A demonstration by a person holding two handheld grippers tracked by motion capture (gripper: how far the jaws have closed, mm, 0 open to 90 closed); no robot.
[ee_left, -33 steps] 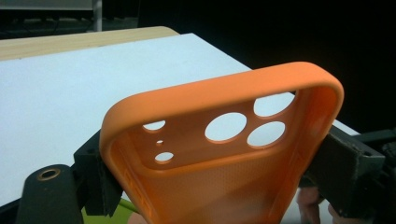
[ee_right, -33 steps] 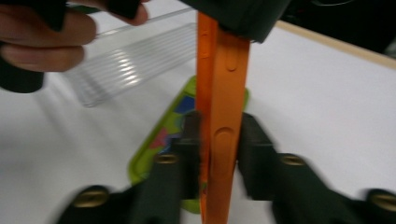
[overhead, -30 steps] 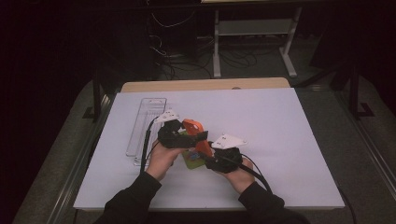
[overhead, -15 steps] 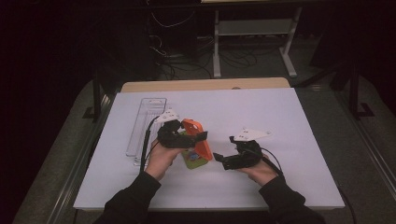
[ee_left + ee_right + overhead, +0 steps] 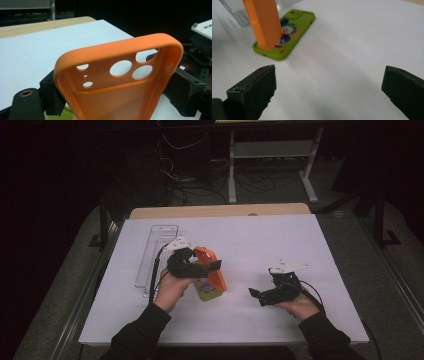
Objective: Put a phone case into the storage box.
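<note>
An orange phone case (image 5: 212,272) stands tilted on end, with my left gripper (image 5: 197,267) shut on its two long edges. In the left gripper view the case's (image 5: 120,82) hollow inside and camera holes face me, and both jaws press its sides. Its lower end rests on a green phone case (image 5: 204,291) with a cartoon clown (image 5: 284,33), which lies flat on the white table. My right gripper (image 5: 257,297) hovers low over the table to the right, apart from both cases. Its jaws (image 5: 329,87) have just been opening and stand wide with nothing between them.
A clear plastic tray (image 5: 155,252) lies to the left of the cases, toward the back. The white tabletop (image 5: 300,240) ends in a wooden strip (image 5: 220,211) at the far edge. Dark floor, cables and a white stand lie beyond.
My right gripper has pulled away from the cases to the right and opened its jaws. The left gripper has kept still with the orange case in it.
</note>
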